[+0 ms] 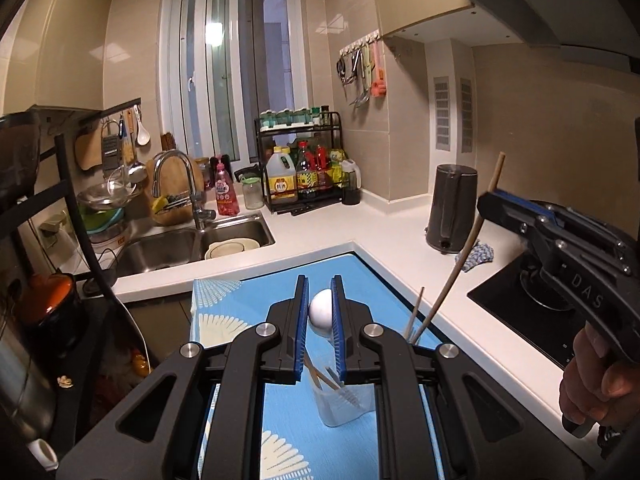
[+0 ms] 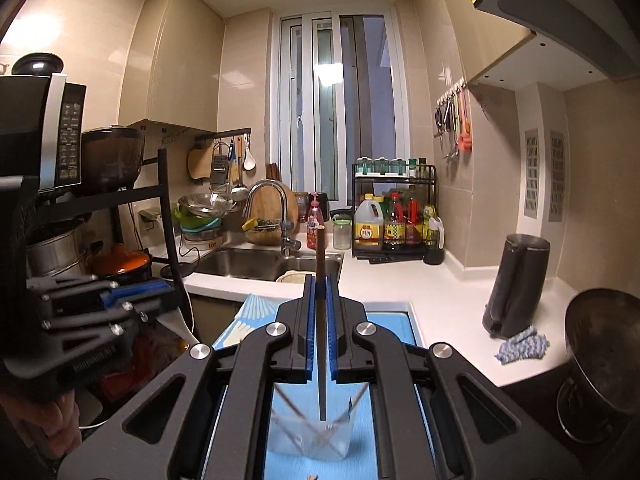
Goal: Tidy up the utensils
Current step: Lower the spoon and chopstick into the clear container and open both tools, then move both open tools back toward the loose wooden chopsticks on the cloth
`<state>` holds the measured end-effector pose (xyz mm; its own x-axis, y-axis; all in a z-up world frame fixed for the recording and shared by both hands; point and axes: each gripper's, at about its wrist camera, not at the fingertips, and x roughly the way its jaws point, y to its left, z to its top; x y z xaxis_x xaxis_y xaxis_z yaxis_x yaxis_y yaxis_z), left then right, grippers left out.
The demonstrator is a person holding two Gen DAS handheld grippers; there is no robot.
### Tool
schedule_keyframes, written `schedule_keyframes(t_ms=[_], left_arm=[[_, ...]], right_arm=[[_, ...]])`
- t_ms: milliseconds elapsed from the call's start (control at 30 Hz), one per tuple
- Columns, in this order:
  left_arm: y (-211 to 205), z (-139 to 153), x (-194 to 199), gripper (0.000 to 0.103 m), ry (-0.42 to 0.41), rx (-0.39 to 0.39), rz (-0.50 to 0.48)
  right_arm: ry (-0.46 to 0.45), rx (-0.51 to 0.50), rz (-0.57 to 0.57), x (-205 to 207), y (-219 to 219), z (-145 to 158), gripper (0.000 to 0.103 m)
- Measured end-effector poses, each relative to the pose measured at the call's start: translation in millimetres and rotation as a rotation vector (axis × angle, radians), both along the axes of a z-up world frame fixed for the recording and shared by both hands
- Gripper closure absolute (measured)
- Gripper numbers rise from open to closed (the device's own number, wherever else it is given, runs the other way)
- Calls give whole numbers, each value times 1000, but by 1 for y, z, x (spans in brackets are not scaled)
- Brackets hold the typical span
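A clear plastic cup stands on the blue patterned mat and holds several wooden chopsticks. My left gripper is shut on a white spoon above the cup. My right gripper is shut on one chopstick, held upright with its tip over the cup. In the left wrist view the right gripper shows at the right with the chopstick slanting down toward the cup.
A sink with a bowl lies behind the mat. A dark kettle, a blue cloth and the cooktop lie to the right. A bottle rack stands at the back. A black shelf stands left.
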<state>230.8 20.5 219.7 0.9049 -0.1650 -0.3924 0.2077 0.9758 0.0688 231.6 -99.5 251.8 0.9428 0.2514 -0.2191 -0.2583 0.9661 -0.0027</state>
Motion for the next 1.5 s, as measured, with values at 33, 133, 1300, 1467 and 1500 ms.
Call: schedule_keyframes(t_ms=[33,133,1300,1467,1500], left_arm=[[-2,-6,8,92,14,6,3],[-7,-21,28,92,52,22,3],[-5,-10,-19,55,-49,0,-18],[-1,-23,-58,55,-62,-15,-17],[-1,-30,-67,55,-62,-19,-16]], right_arm=[[9,-2,-2,10,3,-4,98],[42,-10,-5,31,8,-19,98],[48,-27,-42,-26,-18,-28,74],[15,-5,-46,-77,-29,-35,70],[19,-4,-47,-85,-30,-41,70]])
